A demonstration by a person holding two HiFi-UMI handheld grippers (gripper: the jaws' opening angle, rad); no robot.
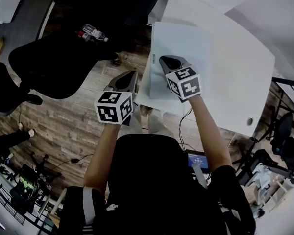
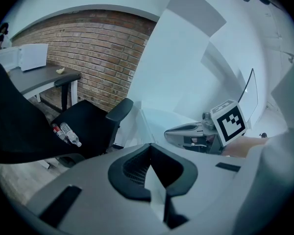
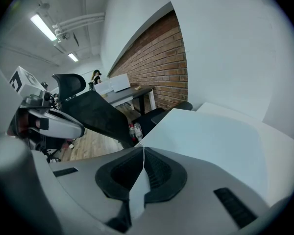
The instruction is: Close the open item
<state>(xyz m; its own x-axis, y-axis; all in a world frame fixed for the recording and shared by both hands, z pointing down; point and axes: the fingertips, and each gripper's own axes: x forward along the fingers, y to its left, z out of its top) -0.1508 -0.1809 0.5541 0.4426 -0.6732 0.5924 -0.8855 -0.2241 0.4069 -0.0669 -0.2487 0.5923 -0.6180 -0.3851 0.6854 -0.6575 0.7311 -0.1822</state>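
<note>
A thin pale-grey laptop (image 1: 181, 53) lies flat with its lid down on the white table (image 1: 235, 77). My right gripper (image 1: 169, 60) hovers over the laptop's near left part, jaws together with nothing between them. In the right gripper view the laptop lid (image 3: 210, 146) stretches ahead of the shut jaws (image 3: 143, 165). My left gripper (image 1: 132, 75) is held off the table's left edge over the wooden floor, also shut and empty. The left gripper view (image 2: 149, 168) shows the laptop (image 2: 157, 121) and the right gripper (image 2: 186, 133) to its right.
Two black office chairs (image 1: 54, 62) stand left of the table; water bottles (image 1: 94, 33) lie on the farther seat. A brick wall (image 2: 98, 48) and a grey desk (image 2: 39, 77) lie beyond. A cable (image 1: 183, 126) hangs under the table's near edge.
</note>
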